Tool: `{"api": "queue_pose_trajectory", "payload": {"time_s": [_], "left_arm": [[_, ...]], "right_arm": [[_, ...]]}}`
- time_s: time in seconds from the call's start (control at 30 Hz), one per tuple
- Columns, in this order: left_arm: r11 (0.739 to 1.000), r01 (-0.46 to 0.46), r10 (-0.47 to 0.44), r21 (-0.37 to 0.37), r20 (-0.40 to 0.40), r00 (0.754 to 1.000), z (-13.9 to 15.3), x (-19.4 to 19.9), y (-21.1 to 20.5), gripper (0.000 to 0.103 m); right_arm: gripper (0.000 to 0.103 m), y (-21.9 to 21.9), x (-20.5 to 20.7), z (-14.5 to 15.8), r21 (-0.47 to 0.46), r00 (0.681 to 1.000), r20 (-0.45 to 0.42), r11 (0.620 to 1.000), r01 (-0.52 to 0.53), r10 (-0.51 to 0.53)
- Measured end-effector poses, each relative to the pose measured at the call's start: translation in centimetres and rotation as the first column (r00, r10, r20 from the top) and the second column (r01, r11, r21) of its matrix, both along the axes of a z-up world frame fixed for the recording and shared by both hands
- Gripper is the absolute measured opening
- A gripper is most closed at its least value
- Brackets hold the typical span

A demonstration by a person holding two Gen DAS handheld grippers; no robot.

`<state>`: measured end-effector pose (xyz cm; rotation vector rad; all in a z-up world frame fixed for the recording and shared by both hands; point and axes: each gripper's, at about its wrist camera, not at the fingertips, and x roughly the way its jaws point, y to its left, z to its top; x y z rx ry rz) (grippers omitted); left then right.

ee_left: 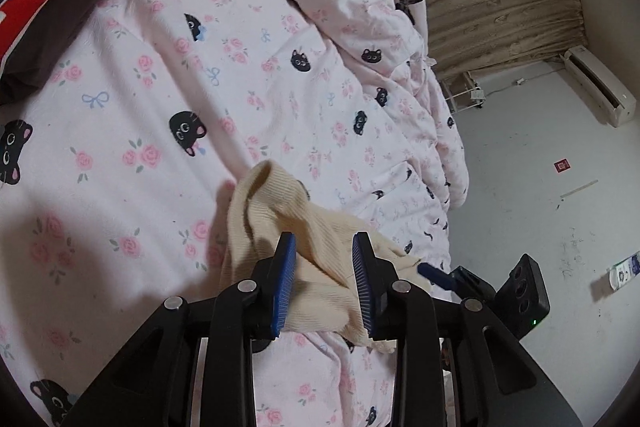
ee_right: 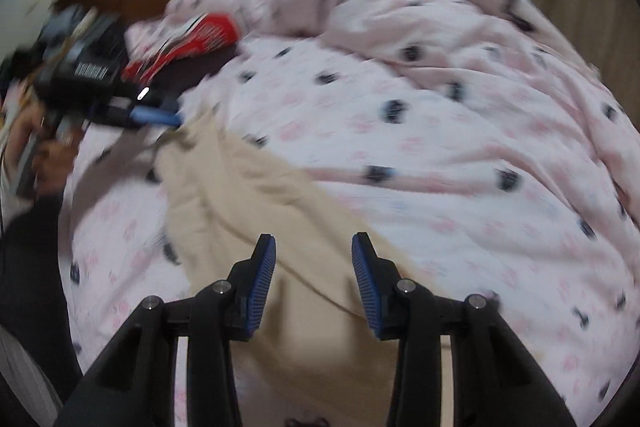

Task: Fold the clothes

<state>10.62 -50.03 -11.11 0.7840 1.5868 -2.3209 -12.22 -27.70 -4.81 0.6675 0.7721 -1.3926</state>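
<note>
Between both spread, unclenched claws, left gripper [ee_left: 324,281] and right gripper [ee_right: 314,283], soft, limp cream garment [ee_left: 280,223] is best gripped at an edge.

Left gripper [ee_left: 324,279]: matte black linkage arms with round silver pivot pins; jaws faced with ribbed blue pads [ee_left: 285,287]. Right gripper [ee_right: 314,281]: same build, black arms, silver pins, blue ribbed pads [ee_right: 262,287]. In the right wrist view, at 9 o'clock, the other unit's black body shows a white barcode label, a lit indicator and bare skin of the hand [ee_right: 50,155], blurred.
</note>
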Motion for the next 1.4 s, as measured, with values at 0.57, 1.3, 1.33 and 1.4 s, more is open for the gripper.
{"api": "queue_pose_trajectory", "payload": {"time_s": [0.57, 1.3, 1.33, 1.4], "left_arm": [[1.000, 0.020, -0.018, -0.014, 0.117, 0.993, -1.1, 0.5, -0.1, 0.025], [0.999, -0.011, 0.016, -0.031, 0.166, 0.986, -1.8, -0.4, -0.8, 0.025], [0.999, -0.012, 0.017, -0.033, 0.169, 0.985, -1.8, -0.4, -0.9, 0.025], [0.999, -0.013, 0.019, -0.036, 0.174, 0.985, -1.9, -0.5, -0.9, 0.025]], "right_arm": [[0.002, -4.6, 2.0, -3.0, 0.218, 0.985, 0.006, 0.961, -0.168, 0.171], [0.002, -8.8, -1.7, -1.4, 0.241, 0.995, -0.069, 0.969, -0.052, 0.070], [0.002, -9.2, -1.9, -1.7, 0.246, 0.995, -0.074, 0.968, -0.045, 0.065], [0.002, -9.8, -2.2, -2.3, 0.255, 0.995, -0.086, 0.966, -0.033, 0.057]]}}
